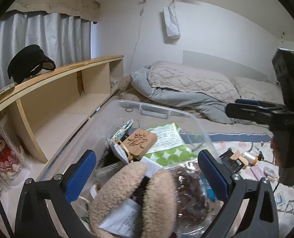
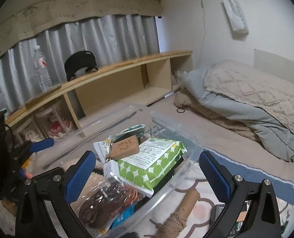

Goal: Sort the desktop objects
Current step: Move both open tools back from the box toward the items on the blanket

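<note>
Both of your hand-held grippers hung over the clear plastic bin (image 2: 166,123) with jaws spread wide and nothing gripped; your left hand-held gripper (image 1: 147,178) sat just above a fuzzy beige plush piece (image 1: 131,196) with a paper tag tucked in it, the pads apart from it on either side; your right hand-held gripper (image 2: 147,176) straddled the bin's near rim, empty. The step looked like the gap between one drop into the bin and the next pick; several things were already inside: a flat wooden block (image 2: 125,147) with a carved character, a soft green-dotted wipes packet (image 2: 153,162) and a crinkly clear bag of reddish-brown loops (image 2: 107,200). Loose items were not yet sorted on the patterned mat (image 1: 246,144) to the right of the bin, among them a small silvery bottle (image 1: 249,156) and a dark flat case (image 1: 229,161), and a twine-wrapped roll (image 2: 178,214) lay just outside the rim. Your next move, I judged, called for swinging one hand-held gripper out over the mat and closing on something rigid; the bottle was round and smooth and might roll, so you would want the pads square across it.
</note>
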